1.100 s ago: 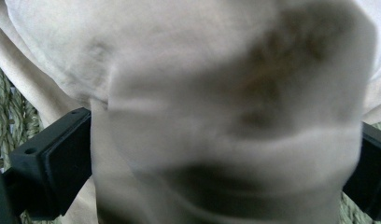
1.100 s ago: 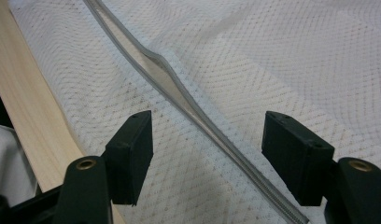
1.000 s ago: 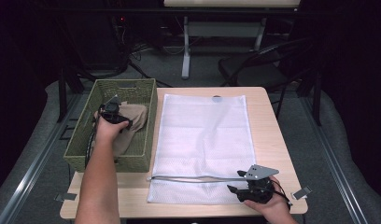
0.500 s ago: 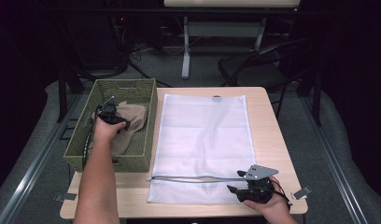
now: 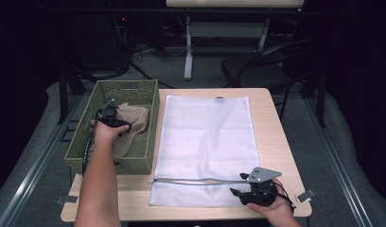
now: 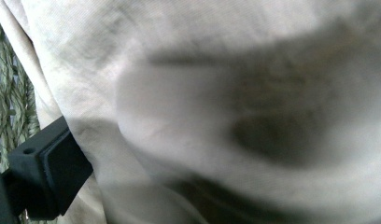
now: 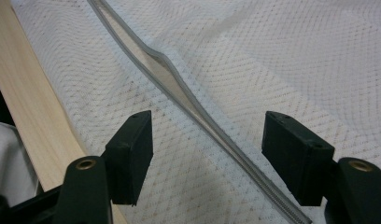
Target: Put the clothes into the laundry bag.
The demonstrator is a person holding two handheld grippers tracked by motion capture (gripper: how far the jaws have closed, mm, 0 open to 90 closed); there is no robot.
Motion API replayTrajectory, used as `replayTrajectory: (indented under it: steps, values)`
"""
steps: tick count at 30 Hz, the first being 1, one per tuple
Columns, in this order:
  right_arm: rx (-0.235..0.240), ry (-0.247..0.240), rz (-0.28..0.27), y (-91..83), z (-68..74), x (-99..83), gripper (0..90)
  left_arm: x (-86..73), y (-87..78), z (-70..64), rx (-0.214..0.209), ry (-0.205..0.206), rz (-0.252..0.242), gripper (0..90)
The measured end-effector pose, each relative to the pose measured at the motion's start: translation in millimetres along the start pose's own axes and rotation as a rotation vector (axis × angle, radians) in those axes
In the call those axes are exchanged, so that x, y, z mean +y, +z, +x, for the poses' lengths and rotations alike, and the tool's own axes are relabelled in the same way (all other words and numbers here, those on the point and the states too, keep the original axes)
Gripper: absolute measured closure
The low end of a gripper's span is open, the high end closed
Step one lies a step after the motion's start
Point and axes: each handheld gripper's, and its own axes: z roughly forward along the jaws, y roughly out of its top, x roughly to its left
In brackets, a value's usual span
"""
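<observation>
**Beige cloth in the woven basket, mesh bag flat on the table**

The left gripper (image 5: 116, 124) is down inside the green woven basket (image 5: 148, 124), pressed into a crumpled beige cloth (image 5: 134, 118). In the left gripper view the cloth (image 6: 216, 93) is soft, matte and folded into deep, shadowed creases; one black, blocky jaw shows at the lower left with fabric lying against it, and the other is hidden behind the folds, so I cannot tell whether the jaws are closed on the cloth. A strip of the basket's braided wall (image 6: 6, 102) shows at the left edge.

The basket stands at the left side of the pale wooden table (image 5: 271, 118), just beside a white mesh laundry bag (image 5: 205, 142) that lies flat and rectangular across the middle. Its grey zipper (image 5: 196, 180) runs along the near end.

The right gripper (image 5: 243, 193) rests at the bag's near right corner, a grey three-cornered plate on top. In the right gripper view its jaws stand wide apart over the fine diamond netting (image 7: 319, 70), straddling the ribbed zipper (image 7: 188, 100), which gapes slightly open in a shallow bulge
</observation>
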Motion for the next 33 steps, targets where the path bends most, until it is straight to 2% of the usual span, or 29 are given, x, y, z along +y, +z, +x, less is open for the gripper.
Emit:
replayTrajectory:
  steps: [10,14,17,23,24,25,28,33]
  values:
    - [0.004,-0.002,0.01,0.2,0.3,0.1,33.7,0.2,0.8,1.6,-0.005,-0.014,0.017,0.1]
    - [0.004,-0.003,0.011,0.4,0.3,0.1,33.7,-0.3,0.7,0.1,0.009,-0.01,0.016,2.2]
    - [0.003,-0.003,0.01,0.4,0.2,0.2,33.7,-0.5,-2.2,0.6,0.023,0.005,0.015,10.3]
    - [0.003,-0.004,0.007,0.0,0.4,0.1,33.6,-2.2,-6.1,4.7,0.027,0.004,0.003,25.8]
    - [0.003,-0.004,0.007,0.0,0.4,0.1,33.6,-2.3,-7.1,5.3,0.033,0.005,0.001,25.8]
    - [0.005,-0.003,0.006,0.0,0.2,0.1,33.7,-2.8,-8.2,6.5,0.04,0.008,-0.002,31.9]
    - [0.003,-0.002,0.006,0.1,0.3,0.0,33.7,-3.1,-8.8,6.9,0.04,0.003,-0.007,34.5]
    - [0.0,0.001,0.004,0.2,-0.4,-0.2,33.7,-2.6,-12.4,9.1,0.049,-0.011,-0.003,44.1]
